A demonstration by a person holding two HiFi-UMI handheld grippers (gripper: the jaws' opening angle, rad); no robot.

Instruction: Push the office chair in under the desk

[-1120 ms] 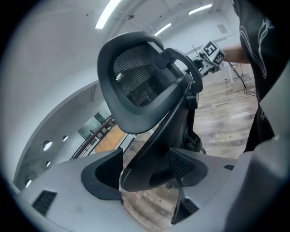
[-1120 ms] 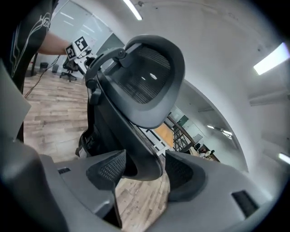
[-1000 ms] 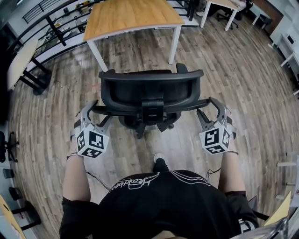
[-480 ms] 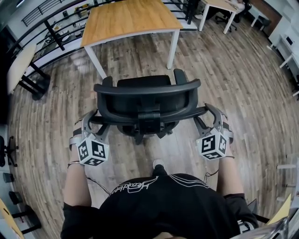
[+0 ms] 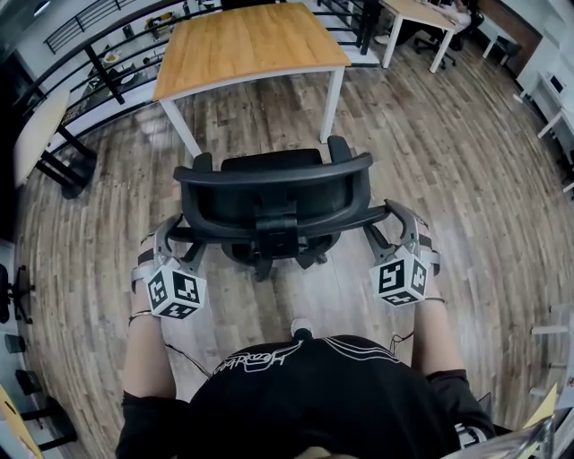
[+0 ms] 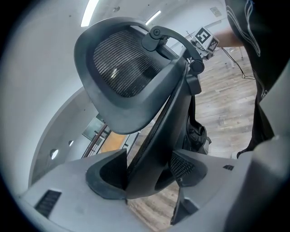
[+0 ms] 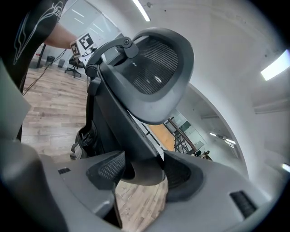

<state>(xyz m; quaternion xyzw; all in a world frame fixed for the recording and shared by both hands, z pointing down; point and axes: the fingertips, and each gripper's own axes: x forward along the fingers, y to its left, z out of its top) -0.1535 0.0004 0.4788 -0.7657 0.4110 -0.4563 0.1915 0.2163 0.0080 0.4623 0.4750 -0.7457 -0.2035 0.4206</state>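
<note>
A black mesh-backed office chair [image 5: 273,193] stands on the wood floor, its back toward me and its seat facing a wooden-topped desk [image 5: 247,40] with white legs farther off. My left gripper [image 5: 182,240] is shut on the left edge of the chair's back frame [image 6: 156,131]. My right gripper [image 5: 380,226] is shut on the right edge of that frame [image 7: 131,136]. In both gripper views the dark frame bar fills the gap between the pads, and the mesh headrest [image 6: 122,59] rises above. The chair's wheels are hidden under the seat.
A pale table [image 5: 36,121] on black legs stands at the left. More desks and a chair [image 5: 430,22] are at the far right. A black railing [image 5: 117,54] runs behind the wooden desk. My foot [image 5: 302,329] is just behind the chair.
The chair has rolled forward toward the desk, with both grippers still holding its back frame and following it. My foot has stepped forward behind it.
</note>
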